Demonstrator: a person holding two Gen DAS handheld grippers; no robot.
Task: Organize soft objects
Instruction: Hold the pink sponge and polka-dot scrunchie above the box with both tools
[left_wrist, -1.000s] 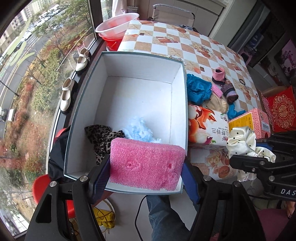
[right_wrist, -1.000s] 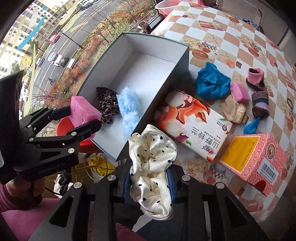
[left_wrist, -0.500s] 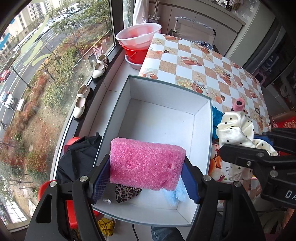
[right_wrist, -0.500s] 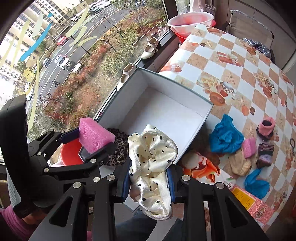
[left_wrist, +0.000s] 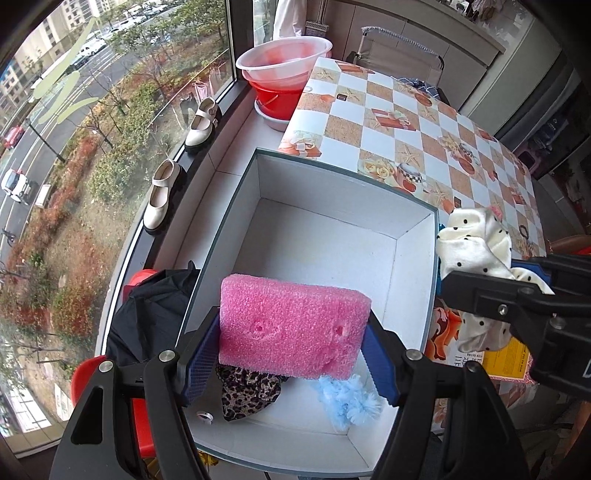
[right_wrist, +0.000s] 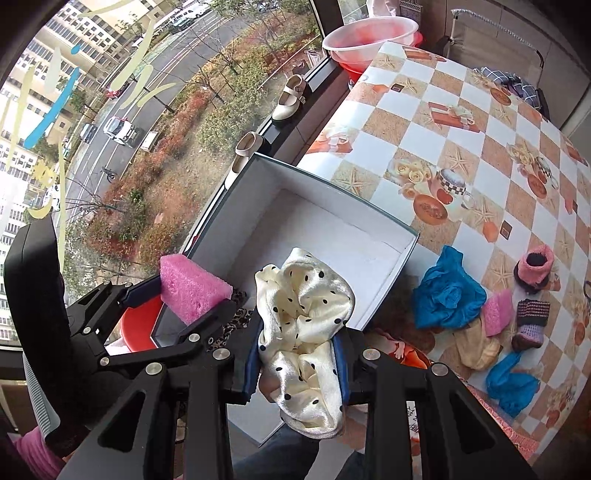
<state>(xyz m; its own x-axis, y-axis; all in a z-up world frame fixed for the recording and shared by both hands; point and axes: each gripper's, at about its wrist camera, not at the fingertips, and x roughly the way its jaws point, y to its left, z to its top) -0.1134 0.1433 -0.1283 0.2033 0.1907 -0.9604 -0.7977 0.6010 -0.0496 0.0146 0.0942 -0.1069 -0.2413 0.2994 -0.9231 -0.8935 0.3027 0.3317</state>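
My left gripper (left_wrist: 290, 360) is shut on a pink foam sponge (left_wrist: 291, 326), held over the near end of the open white box (left_wrist: 332, 254). A leopard-print cloth (left_wrist: 247, 393) and a light blue fluffy piece (left_wrist: 349, 400) lie on the box floor under the sponge. My right gripper (right_wrist: 299, 363) is shut on a cream polka-dot scrunchie (right_wrist: 303, 317), which hangs above the box's near right corner. The right wrist view also shows the pink foam sponge (right_wrist: 192, 290) in the left gripper (right_wrist: 177, 306) to the left of the scrunchie.
On the checkered table (right_wrist: 461, 147) right of the box lie a blue cloth (right_wrist: 447, 295), a small pink sponge (right_wrist: 495, 312), knitted socks (right_wrist: 532, 269), a beige cloth (right_wrist: 476, 345). Printed cartons (left_wrist: 506, 360) stand beside the box. Basins (left_wrist: 284, 70) and shoes (left_wrist: 159, 195) sit by the window.
Both grippers have moved forward over the box, each still holding its item. The sponge now hangs over the box's inside, and the scrunchie has come from the cartons to the box's corner.
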